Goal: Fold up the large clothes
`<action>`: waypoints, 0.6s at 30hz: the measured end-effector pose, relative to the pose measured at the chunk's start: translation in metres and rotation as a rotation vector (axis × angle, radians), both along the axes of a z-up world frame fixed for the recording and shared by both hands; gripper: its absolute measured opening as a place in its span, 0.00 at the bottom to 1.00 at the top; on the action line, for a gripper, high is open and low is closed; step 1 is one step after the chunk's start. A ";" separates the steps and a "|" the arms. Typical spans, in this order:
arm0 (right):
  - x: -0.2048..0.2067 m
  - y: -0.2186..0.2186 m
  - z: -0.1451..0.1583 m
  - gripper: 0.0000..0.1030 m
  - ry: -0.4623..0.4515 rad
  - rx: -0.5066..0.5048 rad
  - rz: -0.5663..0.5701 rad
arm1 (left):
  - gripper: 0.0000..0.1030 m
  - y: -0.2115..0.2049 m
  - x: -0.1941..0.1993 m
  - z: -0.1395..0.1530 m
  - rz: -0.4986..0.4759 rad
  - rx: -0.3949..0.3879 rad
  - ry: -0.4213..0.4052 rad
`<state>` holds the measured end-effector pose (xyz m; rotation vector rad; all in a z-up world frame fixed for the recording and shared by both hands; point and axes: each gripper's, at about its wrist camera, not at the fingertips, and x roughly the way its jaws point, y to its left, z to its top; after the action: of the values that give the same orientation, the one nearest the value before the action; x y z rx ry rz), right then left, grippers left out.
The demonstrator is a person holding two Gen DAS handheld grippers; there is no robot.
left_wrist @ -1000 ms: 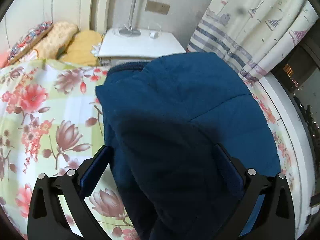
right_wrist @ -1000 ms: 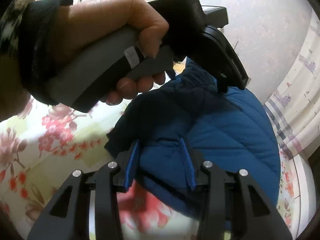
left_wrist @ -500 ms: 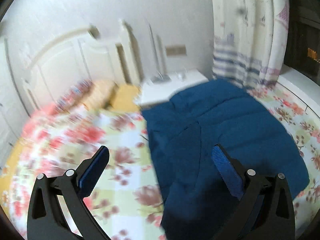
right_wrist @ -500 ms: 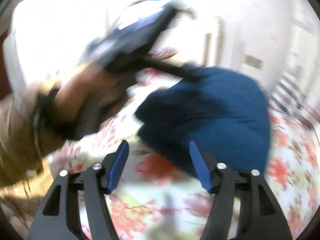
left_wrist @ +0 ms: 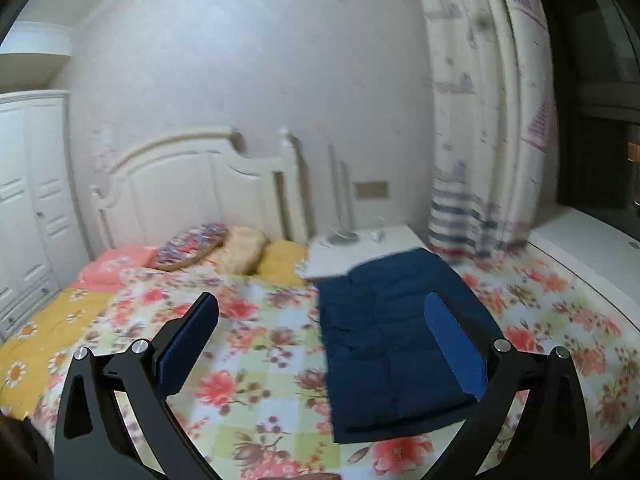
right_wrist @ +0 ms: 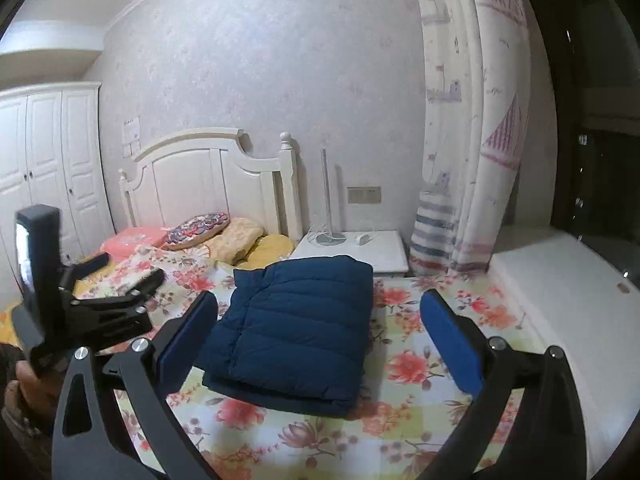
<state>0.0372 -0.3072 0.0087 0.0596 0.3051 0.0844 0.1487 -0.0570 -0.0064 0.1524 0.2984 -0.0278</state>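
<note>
Floral bed point(right_wrist: 400, 364), folded blue jacket point(right_wrist: 296, 336) mid-bed, both grippers' fingers point(left_wrist: 188, 344) spread, clear of it

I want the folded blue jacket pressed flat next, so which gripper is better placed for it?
Probably the right gripper: in its view the folded jacket sits straight ahead between its open fingers. For the left gripper, also open, the jacket lies off toward its right finger.

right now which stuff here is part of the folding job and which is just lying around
Part of the job:
- blue puffer jacket, folded on the floral bedspread
- left gripper, open, holding nothing
- right gripper, open, holding nothing

Just lying about:
- pillows by the headboard
- nightstand
- curtain
- wardrobe
</note>
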 end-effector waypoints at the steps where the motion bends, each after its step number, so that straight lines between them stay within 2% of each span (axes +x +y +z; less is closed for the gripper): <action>1: 0.001 0.003 -0.001 0.98 0.001 -0.010 0.000 | 0.96 0.001 -0.005 0.001 0.017 0.002 -0.007; 5: -0.001 0.009 -0.002 0.98 0.029 0.002 0.023 | 0.96 0.004 -0.021 0.003 0.008 -0.020 0.016; 11: 0.017 0.015 0.001 0.98 0.125 0.033 -0.016 | 0.96 -0.005 -0.031 0.005 -0.005 0.014 0.033; 18: 0.018 0.018 -0.003 0.98 0.141 0.018 -0.027 | 0.96 -0.006 -0.035 0.002 -0.011 0.022 0.045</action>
<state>0.0552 -0.2890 0.0055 0.0879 0.4446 0.0558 0.1135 -0.0625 -0.0039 0.1752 0.3426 -0.0394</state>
